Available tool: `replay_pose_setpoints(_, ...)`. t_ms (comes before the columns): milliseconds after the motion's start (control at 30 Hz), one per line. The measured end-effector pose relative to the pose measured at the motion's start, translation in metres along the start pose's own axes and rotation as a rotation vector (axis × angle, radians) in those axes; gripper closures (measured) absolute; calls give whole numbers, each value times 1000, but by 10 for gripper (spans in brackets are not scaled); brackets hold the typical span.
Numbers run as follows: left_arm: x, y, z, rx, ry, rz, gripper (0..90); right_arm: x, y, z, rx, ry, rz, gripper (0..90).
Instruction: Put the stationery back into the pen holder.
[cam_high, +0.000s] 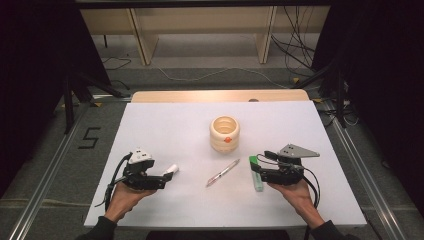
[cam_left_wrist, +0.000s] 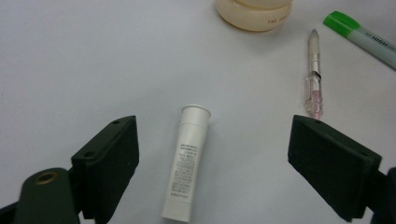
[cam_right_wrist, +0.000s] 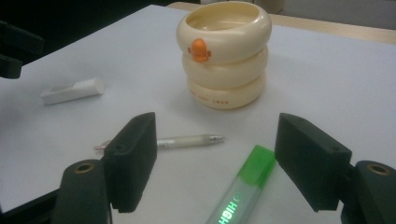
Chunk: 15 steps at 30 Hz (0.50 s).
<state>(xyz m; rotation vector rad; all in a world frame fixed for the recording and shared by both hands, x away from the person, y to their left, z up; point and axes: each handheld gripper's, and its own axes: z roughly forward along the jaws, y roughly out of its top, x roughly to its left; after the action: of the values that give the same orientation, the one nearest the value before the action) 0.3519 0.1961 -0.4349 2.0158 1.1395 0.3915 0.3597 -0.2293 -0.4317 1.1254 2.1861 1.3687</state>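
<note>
Both released: left gripper (cam_left_wrist: 212, 154) straddling white tube (cam_left_wrist: 187, 161) with unreadably small print; right gripper (cam_right_wrist: 215, 161) straddling green highlighter (cam_right_wrist: 243, 191) lettered "HIGH".

Pen (cam_high: 223, 172) between tube (cam_high: 171, 169) and highlighter (cam_high: 256, 173)

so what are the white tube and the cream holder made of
The white tube looks like matte plastic: smooth, opaque, with small print and a flared end. The cream holder, shaped like three stacked rings with an orange knob, has a soft sheen and rounded edges; probably moulded plastic, though glazed ceramic can't be ruled out.
</note>
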Motion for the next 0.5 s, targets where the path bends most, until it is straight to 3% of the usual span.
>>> replay_pose_setpoints(333, 5, 15, 15, 114, 19, 20, 170, 1, -4, -9, 1, -1, 5, 294)
replay_pose_setpoints(500, 3, 25, 26, 224, 22, 47, 185, 1, -6, -10, 2, 4, 5, 294)
